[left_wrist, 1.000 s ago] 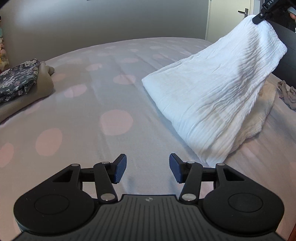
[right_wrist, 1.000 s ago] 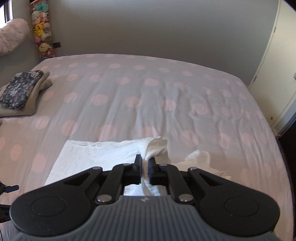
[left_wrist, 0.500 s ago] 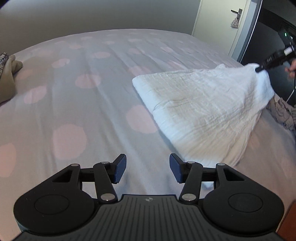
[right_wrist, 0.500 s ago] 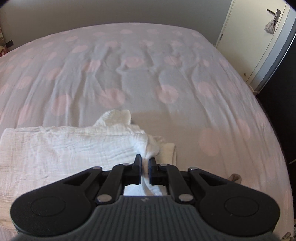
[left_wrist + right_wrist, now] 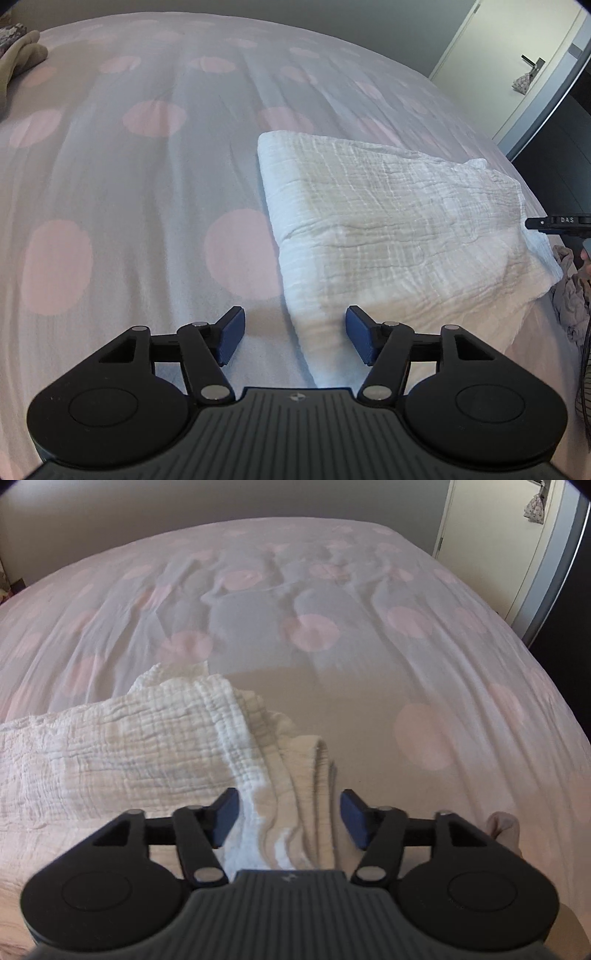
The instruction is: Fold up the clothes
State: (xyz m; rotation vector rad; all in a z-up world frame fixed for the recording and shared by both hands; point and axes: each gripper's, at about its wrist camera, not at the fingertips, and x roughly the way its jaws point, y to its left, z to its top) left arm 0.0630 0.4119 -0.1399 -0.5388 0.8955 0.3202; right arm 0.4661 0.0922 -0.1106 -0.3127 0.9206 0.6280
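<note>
We are noting both the left gripper [image 5: 293, 334] and right gripper [image 5: 286, 818] standing apart, holding nothing, so the white garment's [image 5: 399, 229] loosely stacked right edge [image 5: 295, 768] is risking slumping unfolded on the bed [image 5: 155, 177].

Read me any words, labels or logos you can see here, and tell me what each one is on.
"DAS": white letters on the black right gripper at the frame edge, in the left wrist view; it may be cut off.
Small round emblem on the left gripper body: too small to read.
Nothing else legible.
</note>
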